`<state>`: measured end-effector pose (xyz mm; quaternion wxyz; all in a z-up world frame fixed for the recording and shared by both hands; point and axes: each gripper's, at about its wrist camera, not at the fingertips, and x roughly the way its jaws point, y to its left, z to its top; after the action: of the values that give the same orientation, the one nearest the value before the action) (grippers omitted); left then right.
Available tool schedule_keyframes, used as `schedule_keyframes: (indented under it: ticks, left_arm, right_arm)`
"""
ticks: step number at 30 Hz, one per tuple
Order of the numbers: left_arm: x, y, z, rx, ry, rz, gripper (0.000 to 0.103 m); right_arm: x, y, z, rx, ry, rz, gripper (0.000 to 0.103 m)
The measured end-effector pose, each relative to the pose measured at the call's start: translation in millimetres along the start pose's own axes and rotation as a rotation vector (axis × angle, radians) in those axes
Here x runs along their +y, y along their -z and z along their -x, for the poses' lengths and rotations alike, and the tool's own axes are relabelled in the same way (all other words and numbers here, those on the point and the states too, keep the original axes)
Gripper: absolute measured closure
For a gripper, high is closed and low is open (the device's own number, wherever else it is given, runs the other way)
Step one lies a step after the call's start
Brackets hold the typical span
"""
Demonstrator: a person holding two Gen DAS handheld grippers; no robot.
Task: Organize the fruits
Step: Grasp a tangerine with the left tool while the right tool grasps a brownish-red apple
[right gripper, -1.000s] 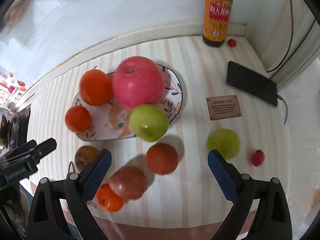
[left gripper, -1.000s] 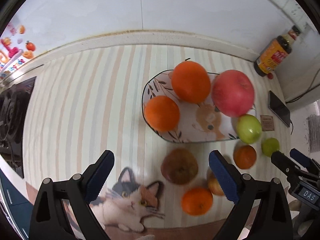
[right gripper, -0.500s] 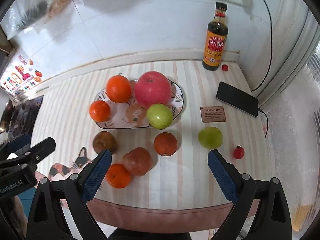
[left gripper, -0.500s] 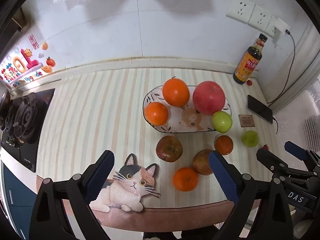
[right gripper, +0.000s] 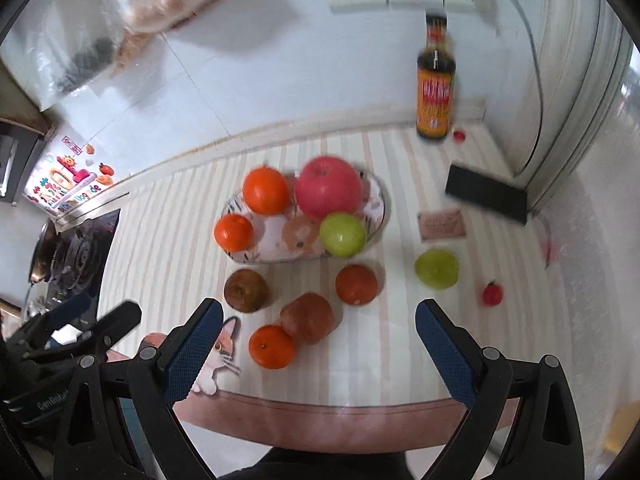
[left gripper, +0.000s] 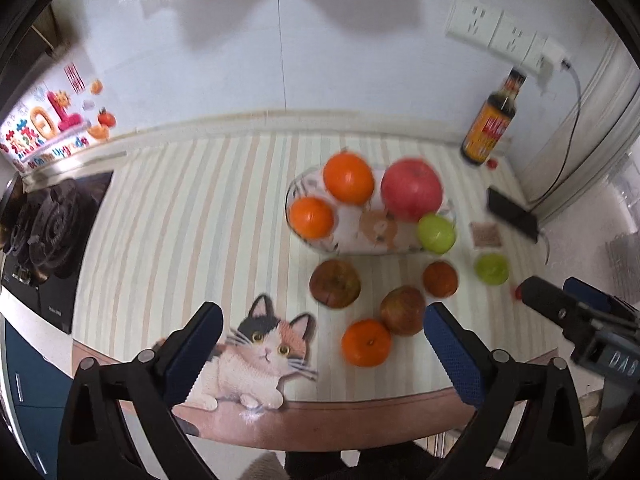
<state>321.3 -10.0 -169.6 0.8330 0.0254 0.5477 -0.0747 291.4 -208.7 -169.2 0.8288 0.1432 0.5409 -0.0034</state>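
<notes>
Both grippers, left (left gripper: 322,344) and right (right gripper: 318,336), have pulled back from the fruit with jaws wide and empty, so four fruits sit on the plate (right gripper: 376,200) while five wait near it, unsorted.

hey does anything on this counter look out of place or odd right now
Two things. A green apple sits on the plate's front rim, half off. A small red tomato lies loose beside the sauce bottle, away from the other fruit.

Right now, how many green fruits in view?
2. One green fruit sits at the plate's near-right rim, touching the red apple. The other green fruit lies alone on the mat, right of the plate.
</notes>
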Motion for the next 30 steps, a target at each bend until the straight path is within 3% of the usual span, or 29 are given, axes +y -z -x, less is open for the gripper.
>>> schedule_keyframes:
  ticks: [6, 8, 9, 16, 19, 22, 25, 30]
  left_arm:
    - [-14, 25, -82, 0.202, 0.022, -0.026, 0.000]
    - [-22, 35, -110, 0.273, 0.040, -0.034, 0.000]
    - [-25, 39, -119, 0.294, 0.050, -0.032, 0.000]
    - [-53, 46, -173, 0.391, 0.109, -0.095, 0.001]
    - [-58, 48, -184, 0.398, 0.129, -0.113, 0.039]
    - [-55, 50, -186, 0.392, 0.155, -0.107, 0.041]
    - [-44, 55, -180, 0.375, 0.098, -0.117, 0.041]
    - [-4, 66, -174, 0.383, 0.058, -0.030, 0.041]
  right_arm:
    - [-32, 15, -69, 0.165, -0.086, -0.113, 0.008]
    - [-43, 21, -88, 0.189, -0.094, -0.143, 0.041]
    - [-46, 23, -95, 0.210, -0.083, -0.143, 0.043]
    - [-53, 29, -123, 0.268, -0.083, -0.130, 0.043]
    - [-53, 28, -131, 0.288, -0.089, -0.131, 0.043]
    - [-51, 24, -134, 0.298, -0.099, -0.126, 0.043]
    - [-43, 22, -140, 0.313, -0.118, -0.110, 0.043]
    - [-15, 19, -167, 0.350, -0.145, -0.043, 0.043]
